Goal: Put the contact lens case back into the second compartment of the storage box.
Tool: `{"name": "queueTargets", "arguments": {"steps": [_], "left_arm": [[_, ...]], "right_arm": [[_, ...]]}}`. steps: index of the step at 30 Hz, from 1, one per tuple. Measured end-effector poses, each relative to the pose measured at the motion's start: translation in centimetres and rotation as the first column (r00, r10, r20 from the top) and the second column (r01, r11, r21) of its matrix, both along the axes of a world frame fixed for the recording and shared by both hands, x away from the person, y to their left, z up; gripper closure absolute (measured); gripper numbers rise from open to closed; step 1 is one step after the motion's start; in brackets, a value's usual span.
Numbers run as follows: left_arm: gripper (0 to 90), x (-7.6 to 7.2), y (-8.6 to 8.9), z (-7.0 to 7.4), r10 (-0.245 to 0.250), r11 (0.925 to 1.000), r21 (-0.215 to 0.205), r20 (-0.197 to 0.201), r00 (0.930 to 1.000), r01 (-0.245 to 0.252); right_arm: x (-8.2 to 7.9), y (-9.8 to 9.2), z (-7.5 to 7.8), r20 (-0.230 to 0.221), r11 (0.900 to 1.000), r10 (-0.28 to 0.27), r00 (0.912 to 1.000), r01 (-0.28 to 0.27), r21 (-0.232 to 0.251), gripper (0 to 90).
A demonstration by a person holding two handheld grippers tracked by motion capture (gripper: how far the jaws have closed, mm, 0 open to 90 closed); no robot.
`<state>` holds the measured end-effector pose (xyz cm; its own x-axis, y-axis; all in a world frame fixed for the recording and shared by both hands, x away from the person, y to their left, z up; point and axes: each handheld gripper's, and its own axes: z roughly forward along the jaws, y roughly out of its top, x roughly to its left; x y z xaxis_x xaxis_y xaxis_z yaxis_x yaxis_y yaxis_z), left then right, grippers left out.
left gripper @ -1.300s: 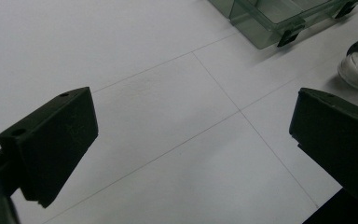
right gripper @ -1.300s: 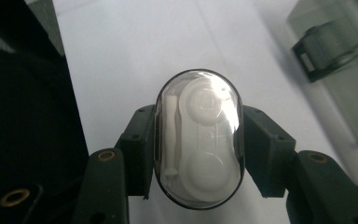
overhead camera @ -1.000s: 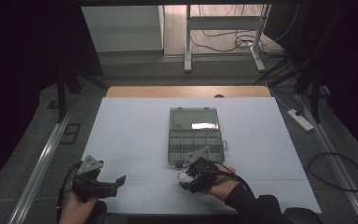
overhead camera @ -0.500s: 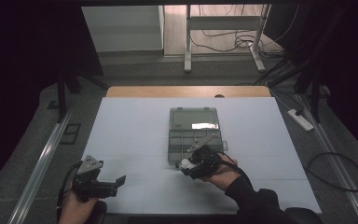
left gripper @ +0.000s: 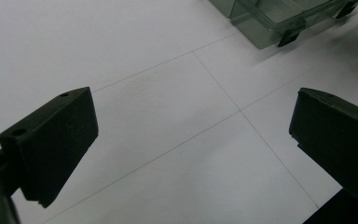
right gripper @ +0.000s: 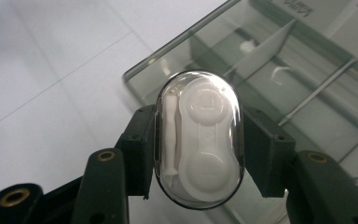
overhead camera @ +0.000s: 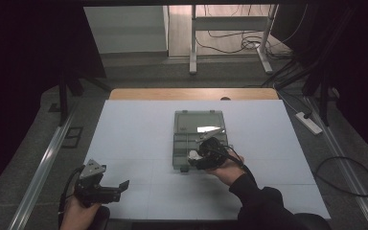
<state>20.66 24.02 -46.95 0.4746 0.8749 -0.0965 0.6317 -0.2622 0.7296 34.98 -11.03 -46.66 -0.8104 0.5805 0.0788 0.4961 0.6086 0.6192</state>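
White case (right gripper: 198,140), smoky-grey organiser box (overhead camera: 199,139), black tool (right gripper: 198,154).

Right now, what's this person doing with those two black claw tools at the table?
The person holds a gripper in each hand. The right gripper is clamped on a small clear oval case with white parts inside, and holds it over the near end of an open, clear divided box on the white table. The left gripper is open, near the table's front edge, holding nothing.
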Motion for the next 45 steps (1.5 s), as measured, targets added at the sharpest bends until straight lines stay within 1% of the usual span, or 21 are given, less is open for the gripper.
{"name": "queueTargets", "arguments": {"steps": [8, 12, 15, 19, 23, 27, 32, 36, 40, 42, 45], "left_arm": [[1.1, 0.0, 0.0, 0.0, 0.0, 1.0, 0.001, 0.0, 1.0, 0.0], [1.1, 0.0, 0.0, 0.0, -0.001, 1.0, 0.001, 0.0, 1.0, 0.001], [1.1, 0.0, 0.0, 0.0, -0.001, 1.0, 0.002, 0.0, 1.0, 0.001], [1.1, 0.0, 0.0, 0.0, -0.001, 1.0, 0.003, -0.001, 1.0, 0.001], [1.1, 0.0, 0.0, 0.0, -0.002, 1.0, 0.002, -0.001, 1.0, 0.002], [1.1, 0.0, 0.0, 0.0, -0.002, 1.0, 0.001, -0.001, 1.0, 0.002], [1.1, 0.0, 0.0, 0.0, -0.002, 1.0, 0.002, 0.0, 1.0, 0.002], [1.1, 0.0, 0.0, 0.0, -0.002, 1.0, 0.002, -0.001, 1.0, 0.002], [1.1, 0.0, 0.0, 0.0, -0.003, 1.0, 0.002, -0.001, 1.0, 0.003], [1.1, 0.0, 0.0, 0.0, -0.003, 1.0, 0.003, -0.001, 1.0, 0.003], [1.1, 0.0, 0.0, 0.0, -0.003, 1.0, 0.004, 0.0, 1.0, 0.003]], "right_arm": [[1.3, 0.3, -0.2, 0.023, 0.999, -0.049, 0.9985, 0.049, 0.0, 49.2], [2.0, 0.5, -0.1, 0.028, 0.998, -0.068, 0.9973, 0.068, 0.006, 49.2], [2.5, 0.6, -0.1, 0.027, 0.996, -0.083, 0.9962, 0.082, 0.02, 49.2], [3.2, 0.8, -0.1, 0.034, 0.995, -0.101, 0.9943, 0.101, 0.018, 49.2], [3.8, 1.1, -0.1, 0.035, 0.994, -0.112, 0.9931, 0.111, 0.018, 49.2], [4.4, 1.4, -0.3, 0.042, 0.992, -0.124, 0.9914, 0.123, 0.027, 49.2], [5.2, 1.6, -0.7, 0.053, 0.99, -0.142, 0.9884, 0.141, 0.02, 49.2], [5.8, 1.6, -1.0, 0.057, 0.988, -0.157, 0.986, 0.155, 0.024, 49.1], [6.1, 1.6, -1.4, 0.06, 0.986, -0.164, 0.9846, 0.163, 0.026, 49.1], [6.2, 1.6, -1.5, 0.054, 0.985, -0.171, 0.9838, 0.17, 0.029, 49.1], [6.2, 1.8, -1.7, 0.055, 0.985, -0.171, 0.9837, 0.17, 0.022, 49.1]]}}
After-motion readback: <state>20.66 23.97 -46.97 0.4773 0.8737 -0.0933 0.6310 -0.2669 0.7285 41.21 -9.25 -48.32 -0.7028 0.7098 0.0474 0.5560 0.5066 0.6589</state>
